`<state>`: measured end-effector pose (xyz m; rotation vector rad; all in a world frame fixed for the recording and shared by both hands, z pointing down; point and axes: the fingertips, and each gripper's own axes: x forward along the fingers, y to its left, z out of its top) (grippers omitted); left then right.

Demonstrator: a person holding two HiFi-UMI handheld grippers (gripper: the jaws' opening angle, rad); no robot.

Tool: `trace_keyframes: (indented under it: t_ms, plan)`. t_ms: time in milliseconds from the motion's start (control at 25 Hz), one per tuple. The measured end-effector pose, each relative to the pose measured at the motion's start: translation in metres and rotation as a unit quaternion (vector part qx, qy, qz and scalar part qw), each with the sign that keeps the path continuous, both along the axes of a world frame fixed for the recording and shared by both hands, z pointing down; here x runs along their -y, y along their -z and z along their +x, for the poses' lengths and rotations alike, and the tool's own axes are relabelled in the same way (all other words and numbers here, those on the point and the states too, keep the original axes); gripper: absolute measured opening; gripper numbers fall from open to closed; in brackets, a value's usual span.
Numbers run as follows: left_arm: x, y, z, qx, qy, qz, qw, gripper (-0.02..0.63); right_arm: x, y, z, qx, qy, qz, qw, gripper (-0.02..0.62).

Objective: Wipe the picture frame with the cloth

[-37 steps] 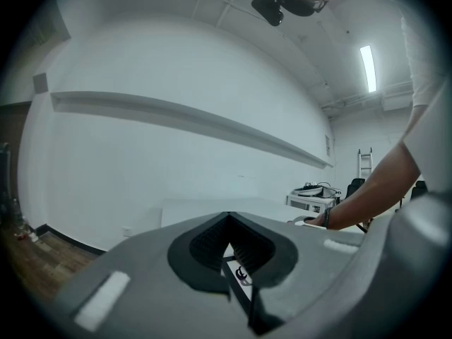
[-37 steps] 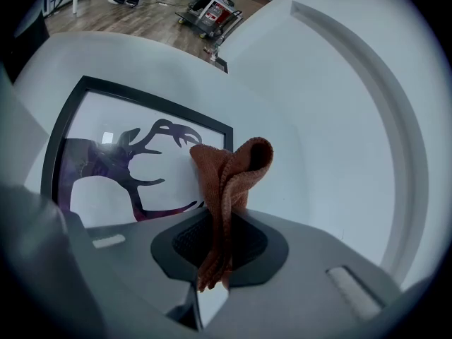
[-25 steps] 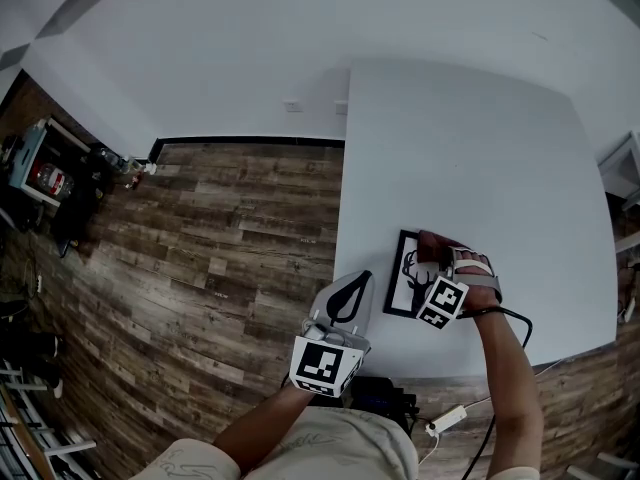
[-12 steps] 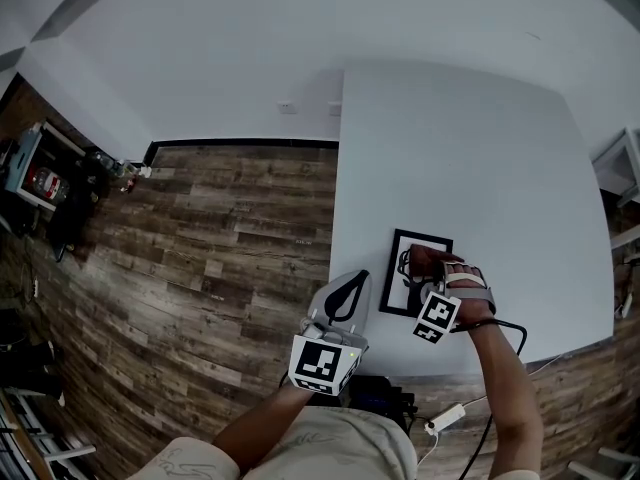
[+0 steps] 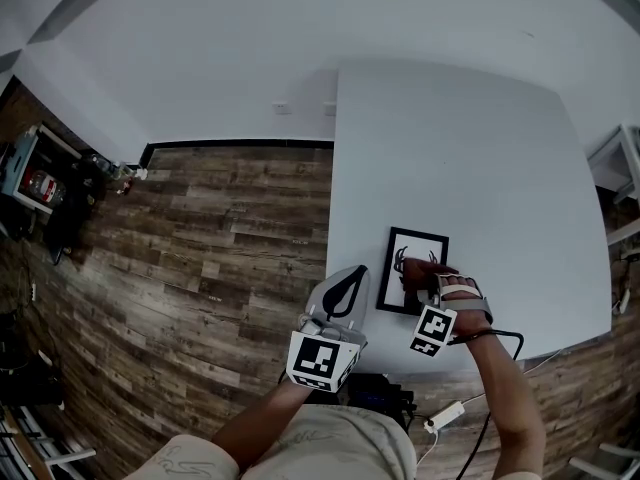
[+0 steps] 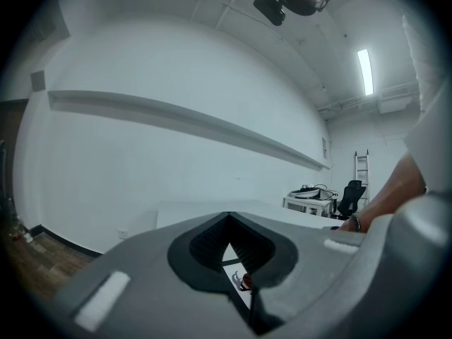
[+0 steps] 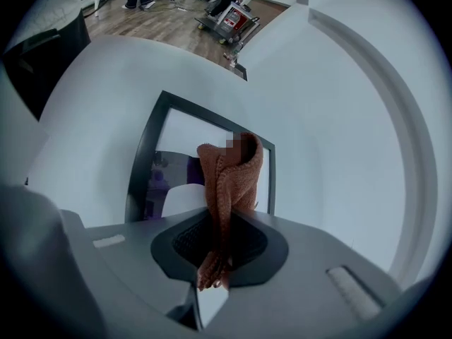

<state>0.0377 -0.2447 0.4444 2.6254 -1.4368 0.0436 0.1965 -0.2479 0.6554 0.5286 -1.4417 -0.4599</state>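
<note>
The right gripper (image 7: 212, 270) has its jaws pinched on a rust-brown knitted cloth (image 7: 229, 179); the cloth sticks out ahead of the tips, and its bunched end rests on the glass of the picture frame (image 7: 145, 161); in the head view that contact falls on the lower half of the frame. The left gripper (image 6: 233, 260) has its jaws pressed together with nothing between them; it hangs at the table's near left edge, just beside the frame and apart from it. The black frame lies flat on the white table (image 5: 470, 138), near the front edge; wooden floor (image 5: 230, 228) spreads to the left.
</note>
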Motion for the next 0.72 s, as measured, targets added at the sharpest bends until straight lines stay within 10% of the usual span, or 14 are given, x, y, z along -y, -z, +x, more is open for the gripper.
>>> trace_keyframes:
  t_ms: [720]
  plan:
    - [-0.005,0.002,0.007,-0.006,-0.007,0.000,1.0000,0.000,-0.062,0.001,-0.011,0.006,0.003,-0.065,0.998,0.061]
